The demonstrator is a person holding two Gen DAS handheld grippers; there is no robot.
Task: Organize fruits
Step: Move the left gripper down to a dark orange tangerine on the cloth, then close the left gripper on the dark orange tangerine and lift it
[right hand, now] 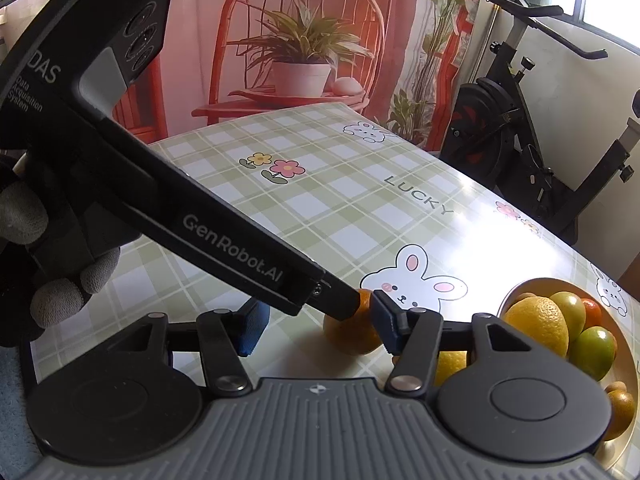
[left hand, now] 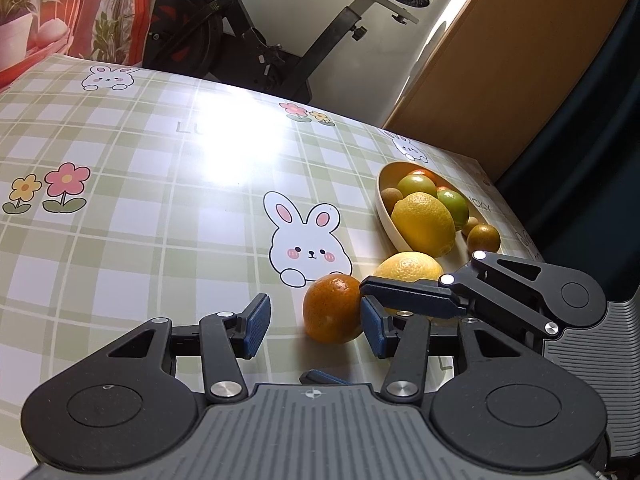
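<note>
1. Two grippers: the left gripper stands wide apart, holding nothing; the right gripper is also spread wide and empty.
2. One orange lies on the table, touching the left gripper's right pad.
3. One loose lemon sits at the orange's 2 o'clock, just beside it.
4. One bowl, at 1 o'clock, holds one lemon, two green fruits and several small ones, partly hidden.
5. Readable writing: "LUCKY" on the tablecloth; "GenRobot.AI" and "Data Acquisition System" on the left gripper's body.
</note>
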